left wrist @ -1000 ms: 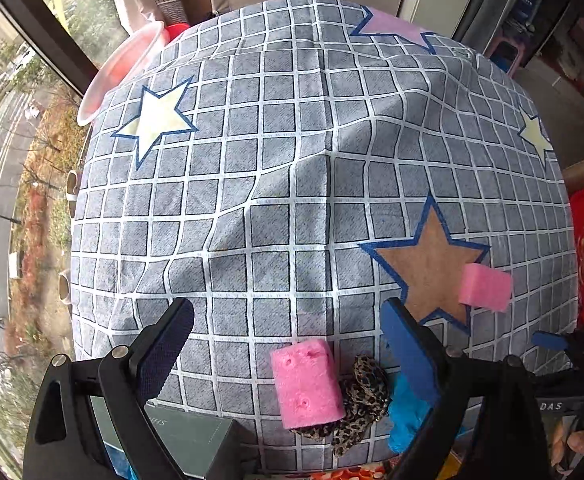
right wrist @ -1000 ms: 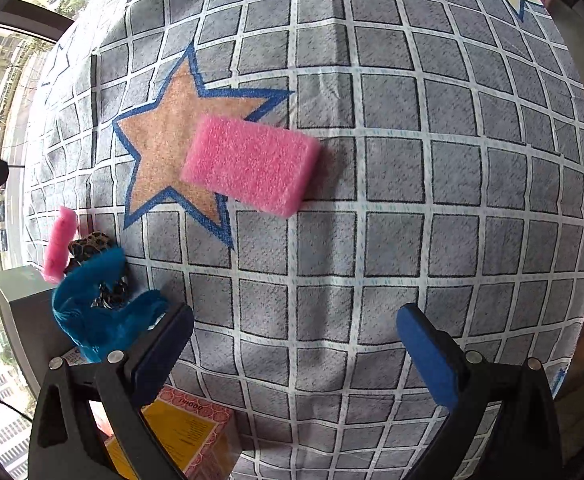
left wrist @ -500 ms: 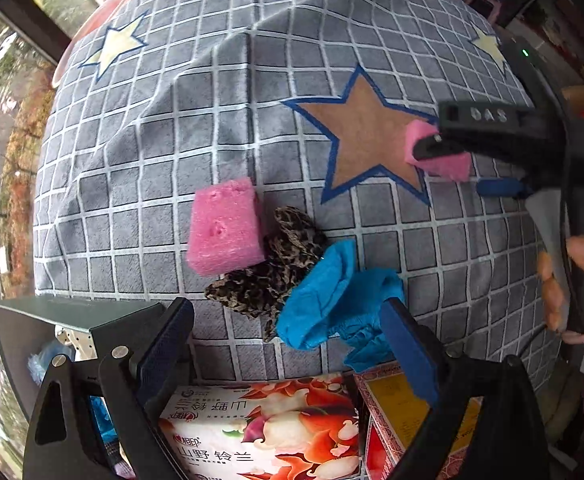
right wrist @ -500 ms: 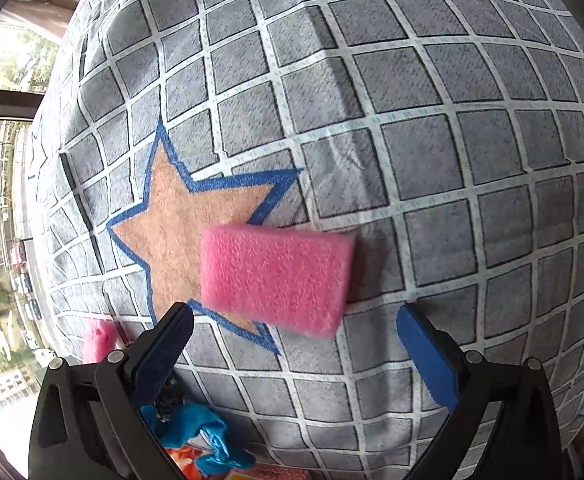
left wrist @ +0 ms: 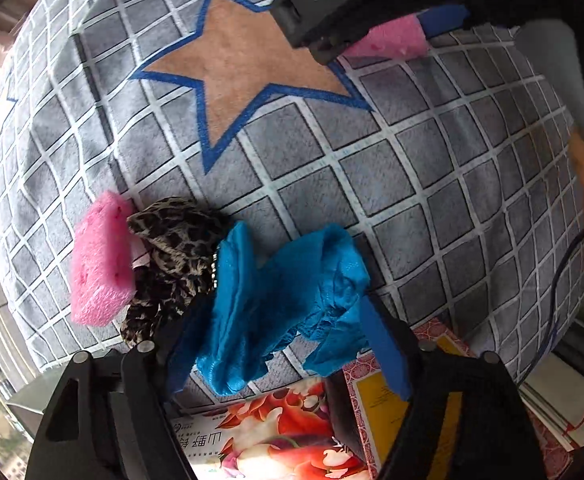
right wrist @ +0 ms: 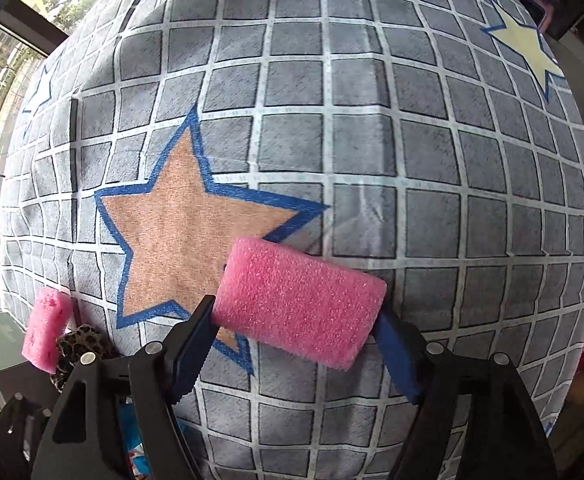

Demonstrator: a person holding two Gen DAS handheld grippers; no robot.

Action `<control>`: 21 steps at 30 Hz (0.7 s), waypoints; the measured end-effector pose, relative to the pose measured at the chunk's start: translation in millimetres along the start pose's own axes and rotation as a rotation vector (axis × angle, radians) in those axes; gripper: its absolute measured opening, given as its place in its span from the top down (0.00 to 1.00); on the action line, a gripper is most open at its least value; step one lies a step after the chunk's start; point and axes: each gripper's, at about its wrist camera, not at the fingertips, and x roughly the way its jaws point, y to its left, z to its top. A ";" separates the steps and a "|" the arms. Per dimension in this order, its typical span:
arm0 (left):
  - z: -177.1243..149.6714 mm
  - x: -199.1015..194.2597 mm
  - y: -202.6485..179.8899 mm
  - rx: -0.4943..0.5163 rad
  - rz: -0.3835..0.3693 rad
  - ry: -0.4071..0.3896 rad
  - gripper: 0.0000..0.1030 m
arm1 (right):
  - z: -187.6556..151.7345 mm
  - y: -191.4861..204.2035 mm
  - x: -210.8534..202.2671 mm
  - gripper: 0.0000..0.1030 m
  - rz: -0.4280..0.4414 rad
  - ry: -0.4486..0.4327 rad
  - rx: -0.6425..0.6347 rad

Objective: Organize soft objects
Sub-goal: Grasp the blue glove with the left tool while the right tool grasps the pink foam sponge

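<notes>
Blue cloth [left wrist: 279, 300] at tablecloth [left wrist: 432, 208] edge, beside boxes [left wrist: 275, 436]

The left gripper [left wrist: 287, 344] points down at a blue cloth [left wrist: 279, 300] on the checked blanket [left wrist: 432, 184], and its jaws are closing around it. A spotted cloth [left wrist: 171, 248] and a pink sponge [left wrist: 99, 272] touch beside it. Boxes [left wrist: 275, 432] sit below.

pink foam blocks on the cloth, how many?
2. One pink foam block between the right gripper fingers at the orange star; another foam block beside the leopard fabric. Others may be hidden.
</notes>
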 end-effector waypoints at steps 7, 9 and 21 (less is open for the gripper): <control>11.9 -8.3 3.8 0.016 -0.005 -0.024 0.74 | -16.8 -54.7 -30.8 0.26 0.160 -0.039 0.085; 10.7 -17.0 13.5 -0.015 -0.067 -0.056 0.83 | -25.1 -64.5 -39.2 0.26 0.180 -0.046 0.107; -26.1 -94.9 20.0 -0.041 -0.151 -0.275 0.87 | -121.8 -87.3 -82.5 0.26 0.267 -0.088 0.204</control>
